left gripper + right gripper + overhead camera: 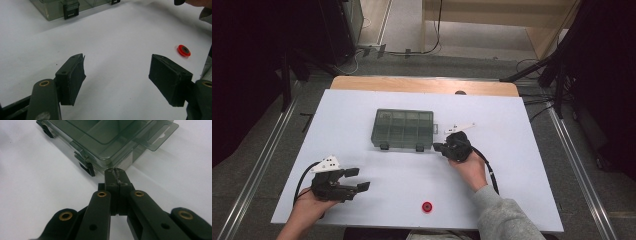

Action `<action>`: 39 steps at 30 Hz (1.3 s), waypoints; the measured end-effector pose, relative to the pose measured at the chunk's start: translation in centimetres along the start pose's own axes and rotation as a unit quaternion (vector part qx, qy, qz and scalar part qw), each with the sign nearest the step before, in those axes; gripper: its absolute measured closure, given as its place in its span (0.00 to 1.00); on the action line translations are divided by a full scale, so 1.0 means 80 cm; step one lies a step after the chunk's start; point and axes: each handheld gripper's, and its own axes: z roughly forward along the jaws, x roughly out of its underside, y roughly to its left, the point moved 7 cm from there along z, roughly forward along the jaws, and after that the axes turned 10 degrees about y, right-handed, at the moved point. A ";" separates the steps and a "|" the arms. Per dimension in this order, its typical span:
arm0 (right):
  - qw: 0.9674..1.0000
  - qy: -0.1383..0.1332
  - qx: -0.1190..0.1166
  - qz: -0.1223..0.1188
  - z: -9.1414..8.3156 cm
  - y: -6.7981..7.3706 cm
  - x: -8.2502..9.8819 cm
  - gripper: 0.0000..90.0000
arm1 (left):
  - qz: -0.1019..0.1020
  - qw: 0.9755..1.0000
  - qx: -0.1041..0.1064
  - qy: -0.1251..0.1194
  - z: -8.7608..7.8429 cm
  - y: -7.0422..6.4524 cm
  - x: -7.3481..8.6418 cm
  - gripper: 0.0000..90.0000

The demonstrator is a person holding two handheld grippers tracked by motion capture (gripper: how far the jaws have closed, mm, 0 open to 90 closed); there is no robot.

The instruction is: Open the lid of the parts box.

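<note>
Centre frame, the smoky compartment box (403, 129) sits latched. Right gripper (437, 147) clenched on nothing, tips against its lower-right corner near a latch (88, 168). Left gripper (358, 179) released, idle lower left. Nudge gently; box likely slides.

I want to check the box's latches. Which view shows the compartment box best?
The high view: the whole compartment box with both front latches. The right gripper view shows one corner with its latches up close; the left gripper view shows a front edge.

Bright even light, soft close-up blur
</note>
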 end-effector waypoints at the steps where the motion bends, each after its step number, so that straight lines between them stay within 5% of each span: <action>1: 1.000 -0.001 -0.002 -0.001 0.000 0.000 0.000 1.00 | 0.000 1.000 0.000 0.000 0.000 0.000 0.000 0.31; 29: 1.000 -0.012 -0.013 -0.009 -0.005 0.004 -0.003 1.00 | -0.018 1.000 0.003 0.000 0.011 0.014 -0.015 0.32; 39: 1.000 -0.019 -0.020 -0.008 -0.009 0.006 -0.006 1.00 | -0.009 1.000 -0.008 -0.005 0.012 0.023 -0.027 0.32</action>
